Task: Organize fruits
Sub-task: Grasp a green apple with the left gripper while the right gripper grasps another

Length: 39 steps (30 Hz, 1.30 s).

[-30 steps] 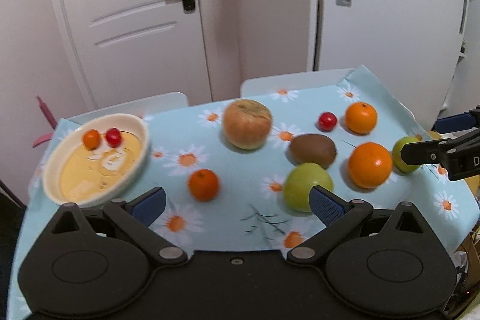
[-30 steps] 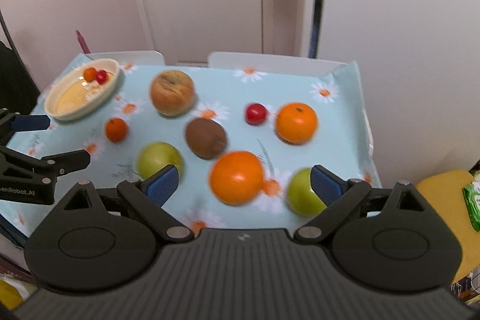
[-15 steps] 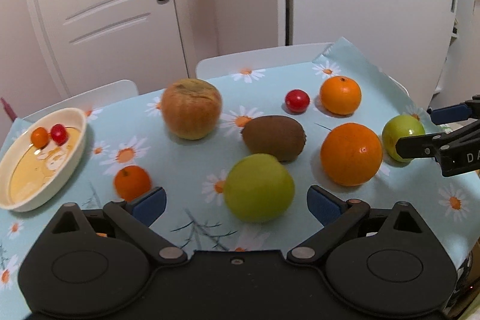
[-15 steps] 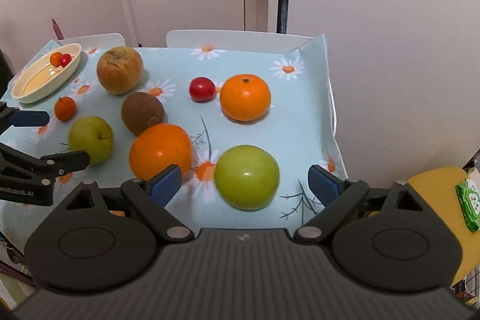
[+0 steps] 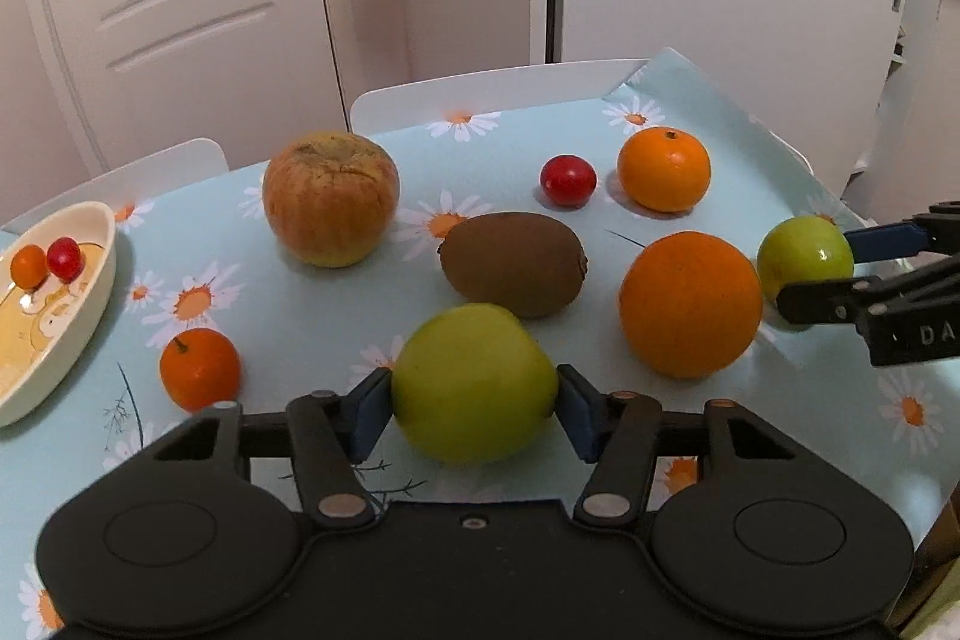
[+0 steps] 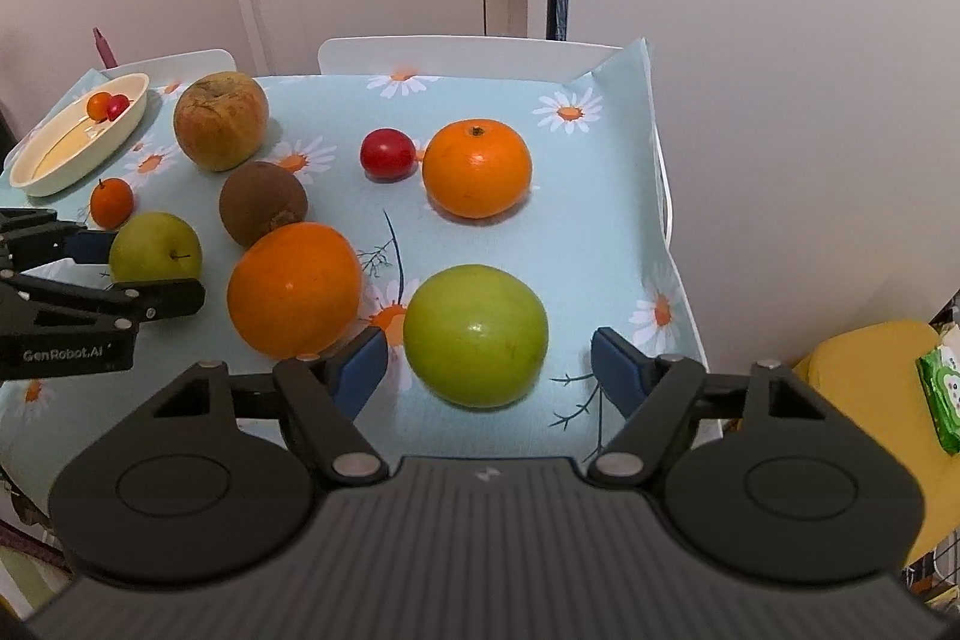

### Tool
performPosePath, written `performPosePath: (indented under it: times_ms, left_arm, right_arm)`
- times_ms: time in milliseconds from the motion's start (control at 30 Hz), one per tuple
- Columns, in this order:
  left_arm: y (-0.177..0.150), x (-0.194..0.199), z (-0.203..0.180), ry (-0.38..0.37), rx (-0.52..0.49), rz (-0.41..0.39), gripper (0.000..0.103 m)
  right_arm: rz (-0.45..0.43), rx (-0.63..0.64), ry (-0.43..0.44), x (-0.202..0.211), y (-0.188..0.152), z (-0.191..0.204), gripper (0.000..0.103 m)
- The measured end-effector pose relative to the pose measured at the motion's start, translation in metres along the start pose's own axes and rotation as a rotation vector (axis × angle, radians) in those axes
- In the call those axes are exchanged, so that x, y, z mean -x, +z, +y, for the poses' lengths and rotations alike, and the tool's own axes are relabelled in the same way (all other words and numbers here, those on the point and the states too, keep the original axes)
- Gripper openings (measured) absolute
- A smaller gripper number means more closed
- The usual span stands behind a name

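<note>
Two green apples lie near the front of the daisy-print tablecloth [image 5: 336,316]. My left gripper [image 5: 474,412] has its blue pads against both sides of the left green apple [image 5: 474,382], jaws closing; the right wrist view shows this gripper [image 6: 156,271] around that apple [image 6: 155,247]. The right gripper [image 6: 489,370] straddles the other green apple [image 6: 476,337], its jaws closing with gaps at each pad. A cream bowl [image 5: 103,274] at far left holds two small fruits.
Between the apples sit a large orange [image 5: 690,304] and a kiwi [image 5: 513,263]. Farther back are a brownish apple [image 5: 330,199], a red fruit [image 5: 568,180] and an orange [image 5: 664,168]; a mandarin [image 5: 199,369] lies near the bowl. A yellow seat [image 6: 864,364] stands right of the table.
Both grippers came down and closer to the green apples. The left jaws drew in onto their apple; the right jaws narrowed around theirs.
</note>
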<state>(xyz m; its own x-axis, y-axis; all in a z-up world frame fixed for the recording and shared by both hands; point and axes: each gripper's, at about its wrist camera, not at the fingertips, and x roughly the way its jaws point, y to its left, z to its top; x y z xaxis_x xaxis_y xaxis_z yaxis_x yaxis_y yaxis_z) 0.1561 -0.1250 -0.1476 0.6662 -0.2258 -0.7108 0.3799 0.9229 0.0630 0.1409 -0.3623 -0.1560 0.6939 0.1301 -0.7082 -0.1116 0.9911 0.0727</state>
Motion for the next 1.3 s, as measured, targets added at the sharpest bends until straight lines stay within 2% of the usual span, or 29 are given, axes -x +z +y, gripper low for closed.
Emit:
performPosePath:
  times_ms: [300, 700, 1033, 1300]
  left_arm:
    - [-0.002, 0.004, 0.002, -0.019, -0.024, 0.007, 0.062]
    - [-0.002, 0.007, 0.000, -0.022, -0.042, 0.035, 0.062]
    - [0.001, 0.021, 0.002, -0.050, -0.029, 0.009, 0.062]
    - [0.009, 0.045, 0.020, -0.063, -0.003, -0.035, 0.062]
  right_arm:
    - [0.012, -0.009, -0.019, -0.010, 0.001, 0.004, 0.085]
    - [0.015, 0.012, -0.040, -0.020, 0.000, 0.012, 0.067]
    - [0.009, -0.009, -0.059, -0.002, 0.012, 0.014, 0.067]
    - [-0.014, -0.006, -0.056, 0.026, 0.035, 0.034, 0.067]
